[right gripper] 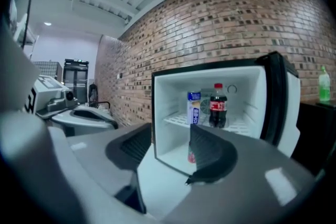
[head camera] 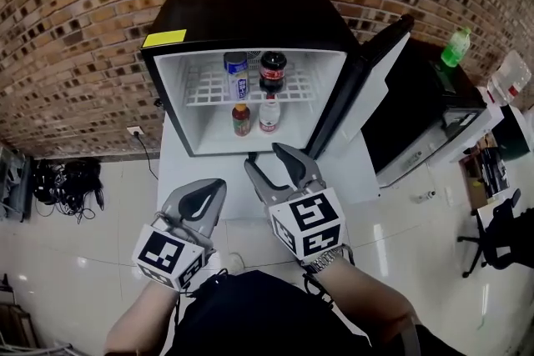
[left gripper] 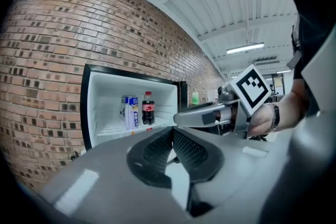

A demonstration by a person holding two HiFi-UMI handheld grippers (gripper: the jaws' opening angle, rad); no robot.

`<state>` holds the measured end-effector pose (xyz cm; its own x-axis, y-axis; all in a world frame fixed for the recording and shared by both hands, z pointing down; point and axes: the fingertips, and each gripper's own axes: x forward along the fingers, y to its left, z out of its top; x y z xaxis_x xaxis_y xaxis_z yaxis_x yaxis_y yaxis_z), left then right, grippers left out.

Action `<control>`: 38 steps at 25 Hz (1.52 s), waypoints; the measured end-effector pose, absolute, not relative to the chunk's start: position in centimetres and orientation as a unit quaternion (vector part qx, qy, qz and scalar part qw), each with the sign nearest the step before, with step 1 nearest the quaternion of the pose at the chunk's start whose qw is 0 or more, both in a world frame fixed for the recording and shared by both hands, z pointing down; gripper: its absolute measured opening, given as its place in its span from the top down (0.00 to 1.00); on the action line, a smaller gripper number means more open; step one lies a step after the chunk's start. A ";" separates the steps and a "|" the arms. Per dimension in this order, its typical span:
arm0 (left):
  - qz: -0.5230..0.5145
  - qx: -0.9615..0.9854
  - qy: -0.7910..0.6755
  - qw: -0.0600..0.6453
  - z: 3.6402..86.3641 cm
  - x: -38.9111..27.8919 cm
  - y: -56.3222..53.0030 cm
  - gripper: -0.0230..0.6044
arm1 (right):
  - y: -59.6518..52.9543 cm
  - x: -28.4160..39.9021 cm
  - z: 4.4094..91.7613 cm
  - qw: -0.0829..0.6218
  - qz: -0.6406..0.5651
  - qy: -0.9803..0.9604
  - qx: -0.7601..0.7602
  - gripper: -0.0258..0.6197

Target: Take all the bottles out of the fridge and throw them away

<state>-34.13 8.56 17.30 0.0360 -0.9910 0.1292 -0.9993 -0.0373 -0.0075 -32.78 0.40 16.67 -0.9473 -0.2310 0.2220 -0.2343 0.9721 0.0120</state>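
Right gripper (head camera: 264,156) is held open and empty facing the fridge (head camera: 250,12), left gripper (head camera: 215,186) shut; cola bottle (head camera: 272,72) probably to be grasped next.

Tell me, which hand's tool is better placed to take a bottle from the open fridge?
Right, I think. The right tool is open and sits nearer the fridge, facing the cola bottle. The left tool is shut and farther back.
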 end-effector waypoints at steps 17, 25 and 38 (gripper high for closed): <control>0.049 0.738 -0.672 0.032 16.5 -43.4 5.6 0.96 | -9.5 -47.0 19.9 0.157 0.010 -0.963 0.219 0.50; 0.051 0.735 -0.675 0.047 17.4 -46.0 5.5 0.96 | -12.1 -50.4 21.1 0.165 0.017 -0.956 0.241 0.48; 0.045 0.731 -0.678 0.059 18.1 -47.7 5.9 0.96 | -12.8 -50.2 20.9 0.167 0.011 -0.952 0.256 0.56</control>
